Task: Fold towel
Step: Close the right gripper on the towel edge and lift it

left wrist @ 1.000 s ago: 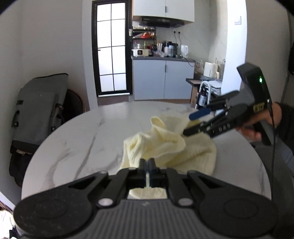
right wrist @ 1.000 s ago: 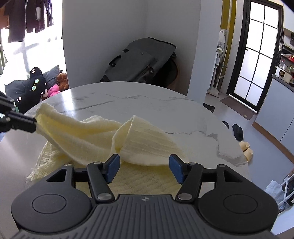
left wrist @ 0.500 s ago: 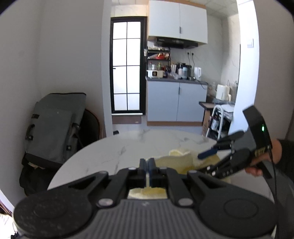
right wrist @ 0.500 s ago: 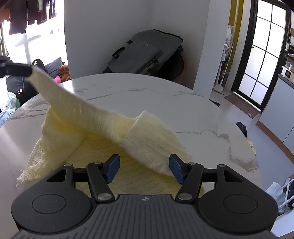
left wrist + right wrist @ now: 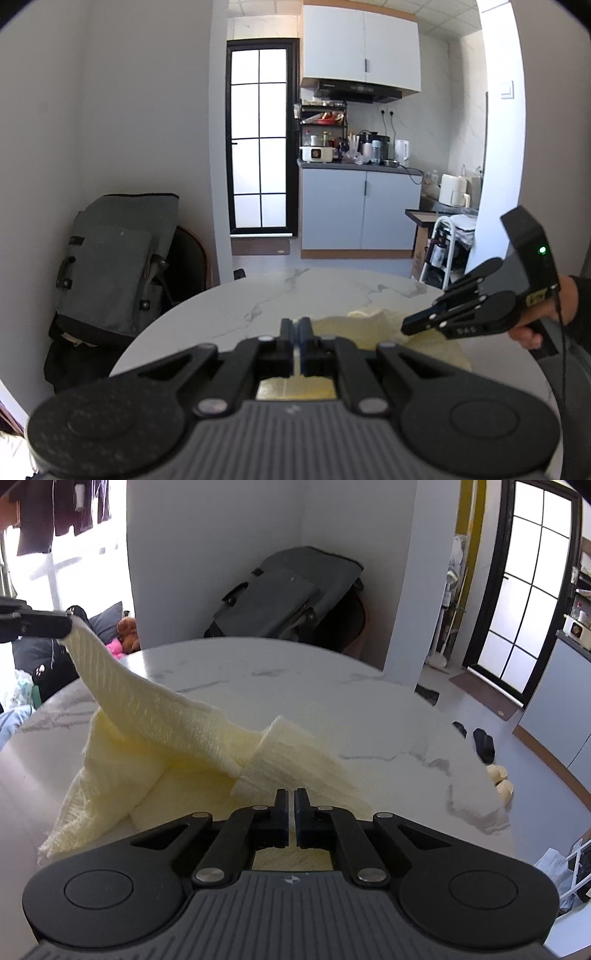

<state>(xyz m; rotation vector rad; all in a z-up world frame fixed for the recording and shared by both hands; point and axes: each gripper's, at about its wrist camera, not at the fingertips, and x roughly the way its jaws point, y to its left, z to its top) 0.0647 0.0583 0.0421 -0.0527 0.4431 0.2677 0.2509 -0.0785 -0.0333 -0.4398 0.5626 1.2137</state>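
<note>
Both grippers pinching towel corners, lifting it to spread.
Left gripper [image 5: 296,339] jaws clamped on towel [image 5: 177,723] corner, raised; right gripper [image 5: 290,821] jaws together on near edge; bulk crumpled on counter [image 5: 332,686]. Next likely: pull taut, lay flat.

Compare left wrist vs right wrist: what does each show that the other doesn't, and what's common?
Left wrist only: the kitchen counter, and the right gripper from outside, with the hand holding it.
Right wrist only: the left gripper holding a towel corner raised off the table, plush toys and slippers on the floor.
Both: the yellow towel, the marble table, the grey bag, each camera's own jaws closed on fabric.
</note>
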